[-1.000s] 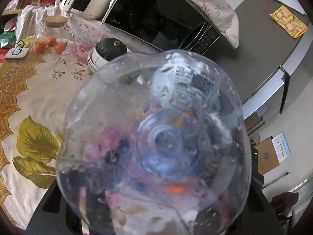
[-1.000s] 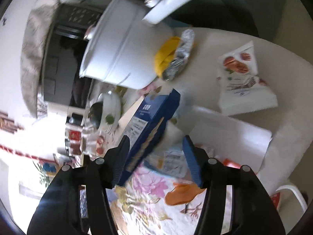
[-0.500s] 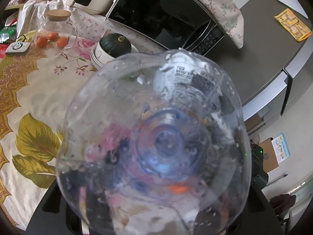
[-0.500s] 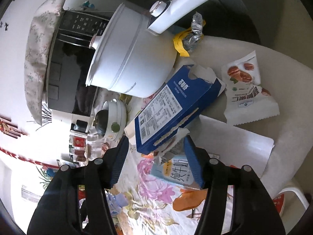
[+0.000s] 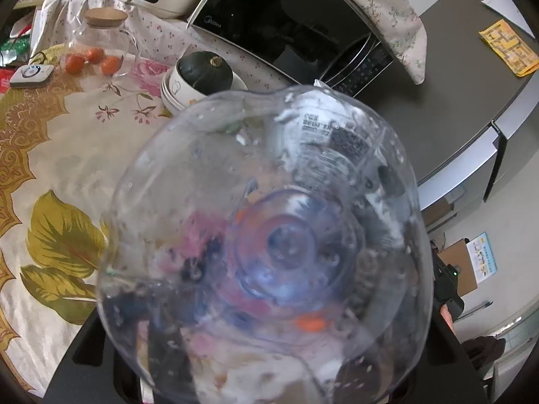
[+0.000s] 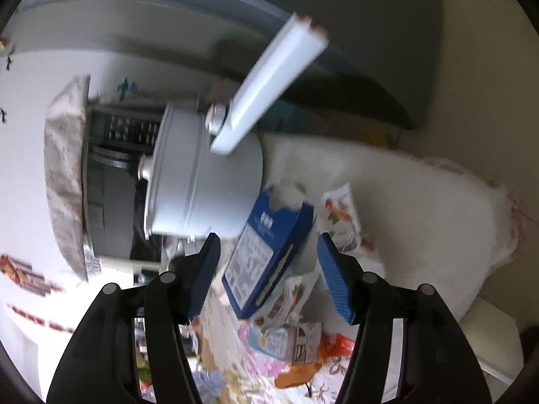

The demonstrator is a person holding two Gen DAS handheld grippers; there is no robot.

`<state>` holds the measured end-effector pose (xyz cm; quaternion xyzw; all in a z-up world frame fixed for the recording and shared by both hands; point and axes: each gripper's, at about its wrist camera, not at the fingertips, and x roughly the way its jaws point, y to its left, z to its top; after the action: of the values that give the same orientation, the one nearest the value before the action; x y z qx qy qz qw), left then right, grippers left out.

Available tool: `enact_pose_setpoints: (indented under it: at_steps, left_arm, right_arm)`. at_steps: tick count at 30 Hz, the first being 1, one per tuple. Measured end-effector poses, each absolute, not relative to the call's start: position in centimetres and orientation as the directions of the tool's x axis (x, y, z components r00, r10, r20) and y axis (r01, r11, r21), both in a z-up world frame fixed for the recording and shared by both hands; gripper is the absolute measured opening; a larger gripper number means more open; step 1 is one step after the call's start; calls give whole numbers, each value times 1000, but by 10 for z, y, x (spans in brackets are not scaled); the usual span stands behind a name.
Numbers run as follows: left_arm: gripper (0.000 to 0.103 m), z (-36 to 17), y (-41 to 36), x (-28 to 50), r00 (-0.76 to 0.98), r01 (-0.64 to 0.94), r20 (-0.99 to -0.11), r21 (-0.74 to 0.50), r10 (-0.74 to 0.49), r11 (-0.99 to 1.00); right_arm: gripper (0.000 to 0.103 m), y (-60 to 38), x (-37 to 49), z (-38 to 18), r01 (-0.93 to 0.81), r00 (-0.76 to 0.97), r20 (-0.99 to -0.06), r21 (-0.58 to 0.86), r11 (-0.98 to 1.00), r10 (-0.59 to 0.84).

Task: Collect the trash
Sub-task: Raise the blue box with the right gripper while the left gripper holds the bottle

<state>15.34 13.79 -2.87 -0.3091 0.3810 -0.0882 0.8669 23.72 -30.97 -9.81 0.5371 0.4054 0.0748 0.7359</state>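
Observation:
A clear plastic bottle (image 5: 269, 235), seen base-on with a printed label, fills the left wrist view. My left gripper (image 5: 266, 363) is shut on it, and its fingers are mostly hidden behind the bottle. In the blurred right wrist view my right gripper (image 6: 266, 240) is open. A torn blue carton (image 6: 262, 256) stands tilted just ahead of its blue pads (image 6: 202, 276), which do not touch it. A small milk carton (image 6: 289, 340), an orange wrapper (image 6: 296, 370) and a snack packet (image 6: 340, 215) lie around the carton.
A white pot (image 6: 202, 175) with a long handle (image 6: 269, 84) stands behind the blue carton. Beyond the floral tablecloth (image 5: 67, 155) are stacked bowls holding a dark squash (image 5: 202, 74), a glass jar (image 5: 97, 50) and a microwave (image 5: 286, 27). A grey fridge (image 5: 454, 84) rises to the right.
The right gripper has swung sideways and rolled, so the blue carton now lies centred ahead of its pads. The left gripper and bottle have stayed almost still.

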Motion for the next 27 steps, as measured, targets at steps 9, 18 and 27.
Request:
enact_pose_setpoints:
  at_steps: [9, 18, 27]
  left_arm:
    - [50, -34, 133, 159, 680, -77, -615, -602, -400, 795]
    - [50, -42, 141, 165, 667, -98, -628, -607, -401, 789]
    - [50, -50, 148, 170, 653, -118, -647, -600, -393, 791]
  right_arm:
    - [58, -242, 269, -116, 318, 564, -549, 834, 451, 617]
    - [67, -223, 300, -141, 375, 538, -603, 797, 473, 589]
    - [49, -206, 326, -158, 410, 554, -596, 803, 432, 581]
